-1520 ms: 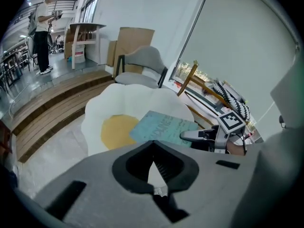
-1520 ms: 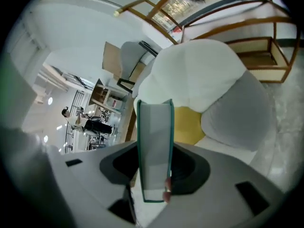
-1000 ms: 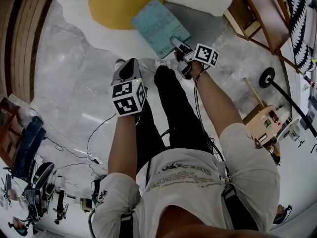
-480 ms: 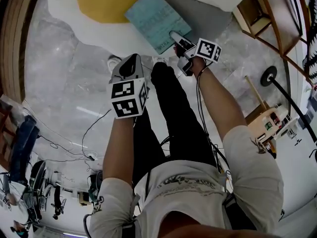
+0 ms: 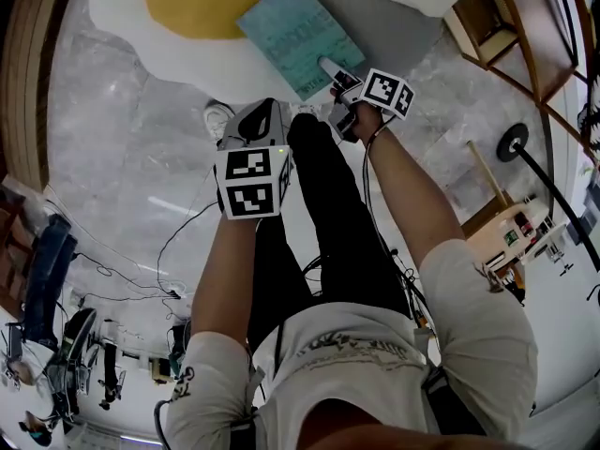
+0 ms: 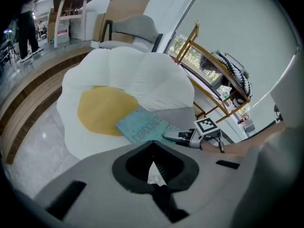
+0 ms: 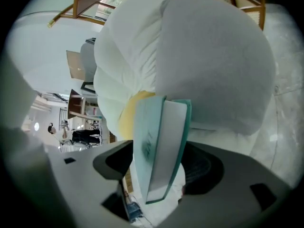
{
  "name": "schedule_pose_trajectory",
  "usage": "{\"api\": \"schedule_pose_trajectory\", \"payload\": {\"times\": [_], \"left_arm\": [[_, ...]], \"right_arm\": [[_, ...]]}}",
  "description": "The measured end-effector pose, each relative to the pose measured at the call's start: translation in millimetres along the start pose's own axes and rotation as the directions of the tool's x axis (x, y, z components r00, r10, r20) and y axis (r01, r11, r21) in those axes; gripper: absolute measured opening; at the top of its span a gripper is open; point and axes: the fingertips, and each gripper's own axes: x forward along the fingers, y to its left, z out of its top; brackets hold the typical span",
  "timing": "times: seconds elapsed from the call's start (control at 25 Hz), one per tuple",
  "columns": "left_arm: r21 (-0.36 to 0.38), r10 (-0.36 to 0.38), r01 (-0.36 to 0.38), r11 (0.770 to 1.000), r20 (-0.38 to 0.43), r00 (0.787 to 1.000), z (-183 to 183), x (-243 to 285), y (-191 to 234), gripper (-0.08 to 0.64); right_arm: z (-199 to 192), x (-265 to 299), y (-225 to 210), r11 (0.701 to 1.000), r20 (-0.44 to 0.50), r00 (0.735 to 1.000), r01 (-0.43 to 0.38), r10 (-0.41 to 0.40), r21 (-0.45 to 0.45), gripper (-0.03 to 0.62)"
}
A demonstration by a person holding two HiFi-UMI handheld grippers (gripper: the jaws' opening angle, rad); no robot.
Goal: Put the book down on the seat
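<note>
A teal book [image 5: 295, 36] lies on the seat, a fried-egg cushion [image 5: 202, 64] with a white rim and yellow middle; its near corner reaches past the yellow onto the white. My right gripper [image 5: 330, 67] is at that near corner. Its jaws are opening, and the book [image 7: 159, 141] stands between them with gaps on both sides. The white cushion [image 7: 209, 65] fills the space behind it. My left gripper [image 5: 255, 115] hovers over the floor in front of the cushion, shut and holding nothing. In the left gripper view the book [image 6: 142, 129] and the right gripper [image 6: 172, 137] show ahead.
A wooden shelf frame [image 5: 520, 26] stands right of the cushion, and a wooden stand with small items [image 5: 511, 232] is further back right. Cables [image 5: 173, 247] run across the marble floor. The person's legs [image 5: 328, 204] are below the grippers. A grey chair [image 6: 133, 30] stands behind the cushion.
The right gripper's jaws have spread away from the book, which now rests on the cushion. The left gripper has drifted slightly right and forward.
</note>
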Motion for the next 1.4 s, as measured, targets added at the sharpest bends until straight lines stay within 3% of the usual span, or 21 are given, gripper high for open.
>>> {"api": "schedule_pose_trajectory", "payload": {"times": [0.24,0.4,0.52,0.56,0.6,0.64,0.88,1.12,1.32,1.4], "left_arm": [[0.023,0.026,-0.026,0.999,0.014,1.000,12,-10,8,0.020],[0.027,0.033,-0.033,0.999,0.025,0.999,19,-20,9,0.020],[0.041,0.031,-0.033,0.999,0.042,0.999,27,-29,5,0.020],[0.045,0.030,-0.032,0.998,0.047,0.998,31,-33,3,0.020],[0.048,0.028,-0.031,0.998,0.054,0.998,35,-36,0,0.020],[0.050,0.027,-0.030,0.998,0.061,0.998,40,-40,-1,0.020],[0.062,0.024,-0.031,0.998,0.110,0.994,68,-74,-7,0.020],[0.072,0.039,-0.053,0.996,0.184,0.982,111,-120,-2,0.020],[0.061,0.048,-0.066,0.996,0.263,0.964,149,-184,-12,0.020],[0.042,0.051,-0.067,0.997,0.297,0.954,163,-216,-19,0.020]], "right_arm": [[-6,-12,-21,0.994,0.043,0.994,0.097,-0.099,0.054,0.290],[-4,-33,-19,0.992,0.082,0.989,0.120,-0.123,0.037,0.288],[-1,-49,-7,0.988,0.110,0.983,0.153,-0.149,-0.029,0.283],[0,-56,-3,0.981,0.125,0.977,0.183,-0.174,-0.064,0.237],[3,-64,1,0.971,0.143,0.969,0.217,-0.202,-0.098,0.097],[5,-70,8,0.962,0.161,0.962,0.242,-0.221,-0.130,0.040],[3,-98,82,0.921,0.201,0.960,0.251,-0.196,-0.298,0.028],[7,-139,178,0.819,0.305,0.940,0.295,-0.155,-0.492,0.026],[1,-181,256,0.814,0.348,0.934,0.261,-0.078,-0.519,0.026],[-5,-203,288,0.792,0.366,0.929,0.263,-0.054,-0.551,0.026]]}}
